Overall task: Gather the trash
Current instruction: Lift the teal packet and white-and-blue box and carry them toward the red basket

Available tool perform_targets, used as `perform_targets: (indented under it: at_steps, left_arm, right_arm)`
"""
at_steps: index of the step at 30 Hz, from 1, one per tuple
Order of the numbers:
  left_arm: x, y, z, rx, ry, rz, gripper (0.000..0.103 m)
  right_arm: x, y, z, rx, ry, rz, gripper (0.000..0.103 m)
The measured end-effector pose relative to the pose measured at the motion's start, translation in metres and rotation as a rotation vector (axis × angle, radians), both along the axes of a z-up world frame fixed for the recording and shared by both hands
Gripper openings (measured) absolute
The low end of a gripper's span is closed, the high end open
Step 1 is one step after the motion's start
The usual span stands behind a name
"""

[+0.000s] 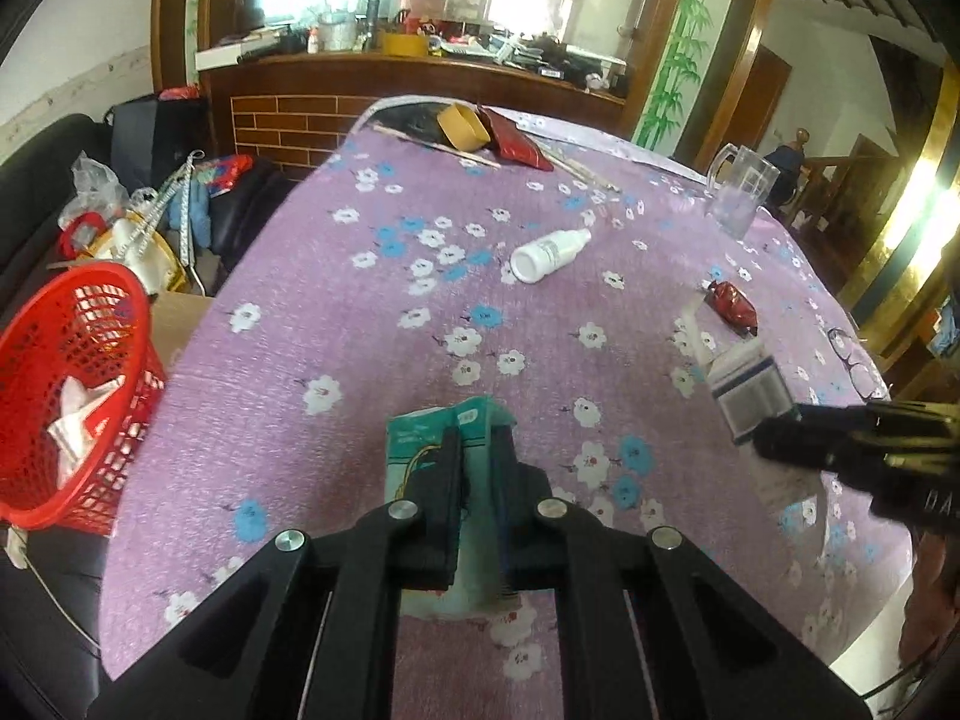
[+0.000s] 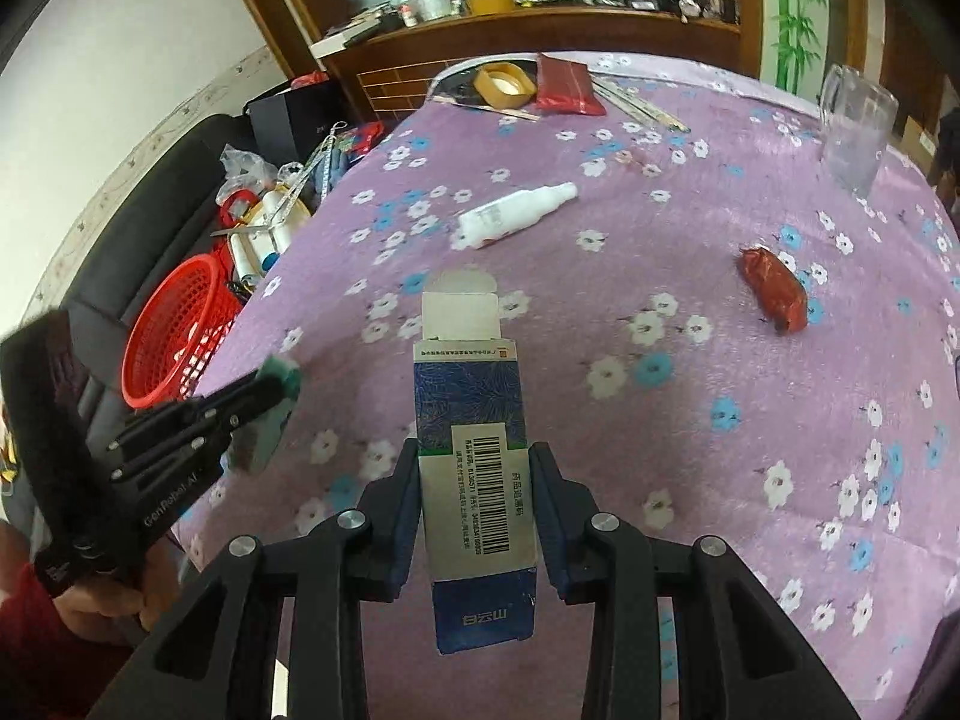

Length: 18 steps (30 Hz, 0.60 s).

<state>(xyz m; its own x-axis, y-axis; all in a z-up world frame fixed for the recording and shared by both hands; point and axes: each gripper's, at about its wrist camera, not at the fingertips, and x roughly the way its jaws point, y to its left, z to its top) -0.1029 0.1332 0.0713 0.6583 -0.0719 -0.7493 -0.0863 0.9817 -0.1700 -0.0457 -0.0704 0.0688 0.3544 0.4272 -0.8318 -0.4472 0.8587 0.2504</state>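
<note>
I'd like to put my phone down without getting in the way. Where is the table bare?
Bare cloth lies between the white bottle and the red wrapper, and nearer, right of the blue box. The far edge is crowded: tape roll, red packet, sticks. A glass mug stands far right.

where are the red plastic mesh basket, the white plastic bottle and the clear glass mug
red plastic mesh basket (image 1: 36, 354), left wrist view, on its near rim
white plastic bottle (image 2: 510, 215), right wrist view, on its labelled body
clear glass mug (image 2: 855, 126), right wrist view, on its side wall
</note>
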Motion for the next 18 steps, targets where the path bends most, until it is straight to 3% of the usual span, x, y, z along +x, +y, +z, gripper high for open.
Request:
perform_targets:
  at_steps: [18]
  left_arm:
    - [-0.021,0.01,0.031,0.103,-0.049,0.031,0.008]
  right_arm:
    - [-0.029,0.046,0.022,0.019,-0.059,0.087,0.038]
